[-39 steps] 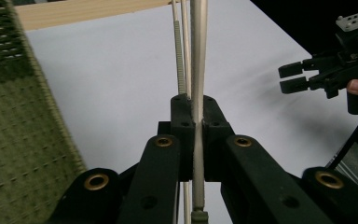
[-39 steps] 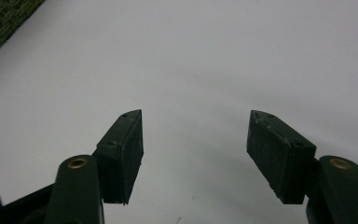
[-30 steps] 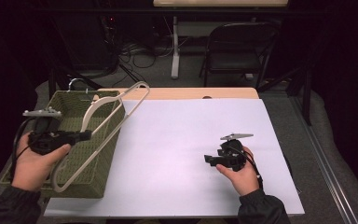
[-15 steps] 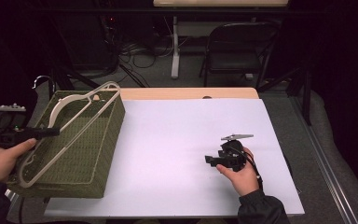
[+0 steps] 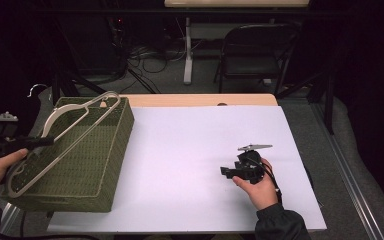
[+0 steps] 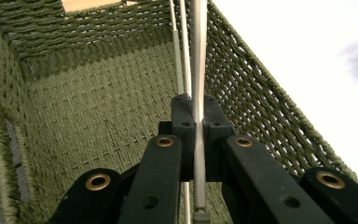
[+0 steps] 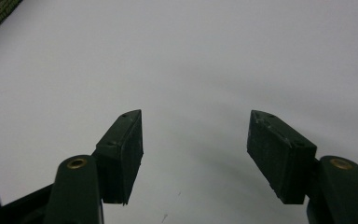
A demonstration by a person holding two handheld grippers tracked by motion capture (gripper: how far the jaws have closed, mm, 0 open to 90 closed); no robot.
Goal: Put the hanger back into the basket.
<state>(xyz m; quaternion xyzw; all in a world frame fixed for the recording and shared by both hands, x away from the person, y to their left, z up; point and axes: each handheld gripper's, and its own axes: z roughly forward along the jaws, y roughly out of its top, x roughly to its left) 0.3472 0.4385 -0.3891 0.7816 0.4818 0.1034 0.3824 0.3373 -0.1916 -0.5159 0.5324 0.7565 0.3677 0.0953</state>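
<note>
A: Left side first. What do the left tongs (image 5: pixel 42 141) have?

B: They are clamped on the lower bar of a pale hanger (image 5: pixel 67 135). The left gripper view has the pads (image 6: pixel 182 122) pinching that thin bar above the inside of the basket (image 6: pixel 98 107). In the high view the hanger leans across the green woven basket (image 5: pixel 87 165), hook end toward the far rim, at the table's left edge.

A: Step in hand?

B: By my judgement, lifting the hanger out of the basket. Next it needs raising until the low corner clears the rim, then carrying right over the sheet; the hook could snag the weave.

A: Further right?

B: The right tongs (image 5: pixel 225 171) rest low on the white sheet (image 5: pixel 180 150), jaws apart, nothing between them, well apart from the basket. The right gripper view confirms bare sheet (image 7: pixel 191 56).

A: Surface and room?

B: White sheet over a wooden table (image 5: pixel 200 100); beyond it a dark room, a folding chair (image 5: pixel 252 55), cables on the floor
</note>
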